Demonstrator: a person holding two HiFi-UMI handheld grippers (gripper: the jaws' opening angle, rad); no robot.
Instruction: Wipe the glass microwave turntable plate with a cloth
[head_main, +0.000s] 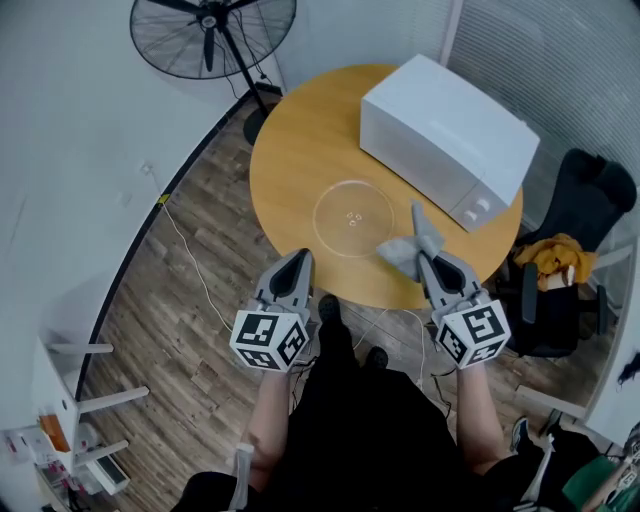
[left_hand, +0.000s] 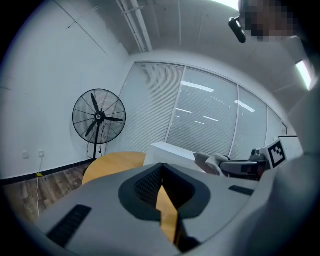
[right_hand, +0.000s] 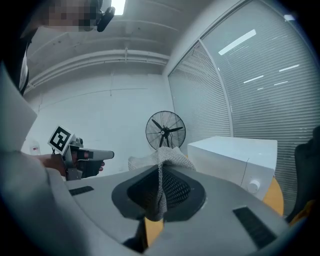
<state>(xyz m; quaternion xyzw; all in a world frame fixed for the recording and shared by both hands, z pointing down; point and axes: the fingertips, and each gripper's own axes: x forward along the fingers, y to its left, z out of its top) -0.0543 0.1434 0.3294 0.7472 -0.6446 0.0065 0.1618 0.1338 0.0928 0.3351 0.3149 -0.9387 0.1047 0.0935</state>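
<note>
On bench (head_main: 290, 160), glass turntable plate (head_main: 352, 218) just beyond right tool (head_main: 421, 259) — clamped on grey cloth (head_main: 408, 250); left tool (head_main: 303, 258) closed, empty.

Bright, even indoor light is recorded in all views. On the worktop (head_main: 300, 170) only a soft shadow is seen along the base of the microwave (head_main: 440, 130), whose white top is nearly washed out. The glass turntable plate (head_main: 352, 218) is traced by a faint rim highlight. Both gripper views are bent by fisheye distortion and darkened at the corners. A ceiling light strip (left_hand: 303, 74) is blown out, and reflections are streaked across the blinds (left_hand: 210, 125). The left tongs (left_hand: 162, 167) and right tongs (right_hand: 161, 167), close to the lens, are rendered soft.
</note>
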